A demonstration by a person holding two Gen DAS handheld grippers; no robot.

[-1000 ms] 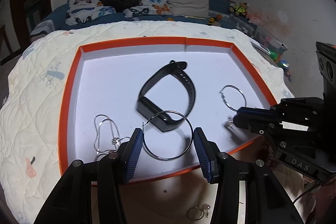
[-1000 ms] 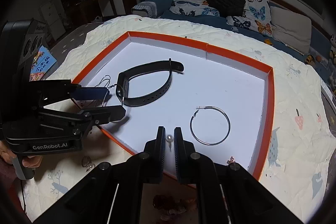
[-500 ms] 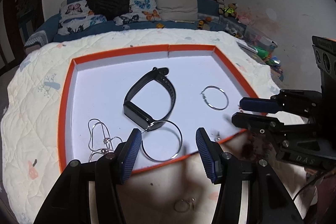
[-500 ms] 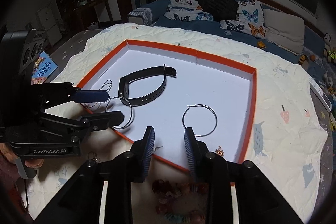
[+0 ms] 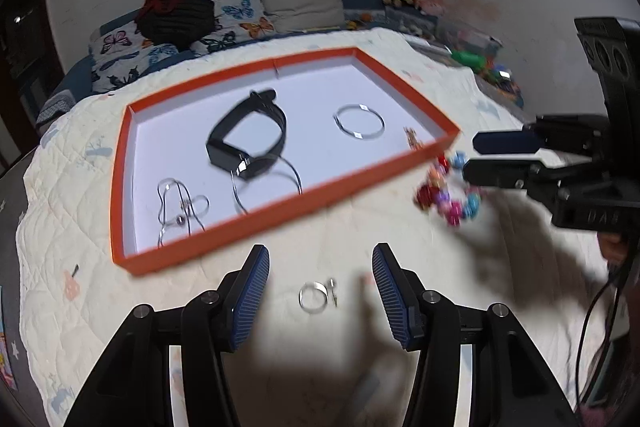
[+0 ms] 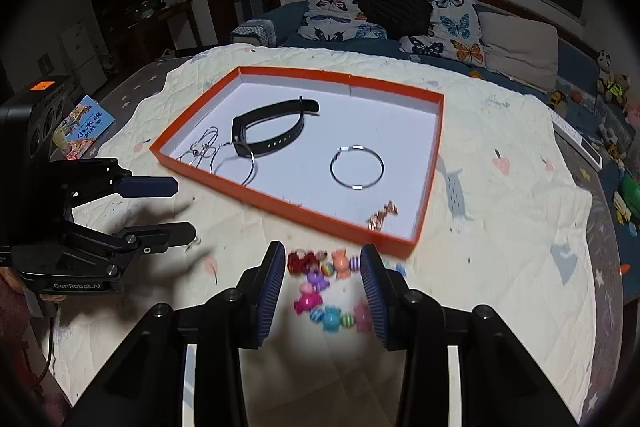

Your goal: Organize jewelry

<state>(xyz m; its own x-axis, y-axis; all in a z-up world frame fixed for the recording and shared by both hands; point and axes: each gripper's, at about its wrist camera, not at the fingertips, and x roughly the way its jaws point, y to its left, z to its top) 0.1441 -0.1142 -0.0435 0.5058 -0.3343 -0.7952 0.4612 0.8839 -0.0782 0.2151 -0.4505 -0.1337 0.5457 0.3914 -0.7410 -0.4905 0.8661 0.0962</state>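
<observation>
An orange-rimmed white tray [image 5: 276,217] [image 6: 332,223] lies on the quilt. In it are a black watch band [image 5: 248,143] [image 6: 272,131], a silver chain [image 5: 180,203] [image 6: 200,151], two silver hoops [image 5: 359,121] [image 6: 357,167] [image 5: 268,183] and a small rose-gold piece [image 6: 382,215]. My left gripper [image 5: 320,283] is open above a small ring and stud [image 5: 316,297] on the quilt. My right gripper [image 6: 324,283] is open around a colourful bead bracelet [image 6: 328,291] [image 5: 448,187] lying outside the tray.
Pillows and a dark bag [image 6: 394,7] lie at the bed's far end. Toys [image 6: 616,87] are scattered at the right. A picture book [image 6: 82,125] lies on the floor at the left.
Both grippers have pulled back out of the tray toward the near side of the quilt. The right gripper has opened wide and let go of a stud earring; the bead bracelet now lies between its fingers.
</observation>
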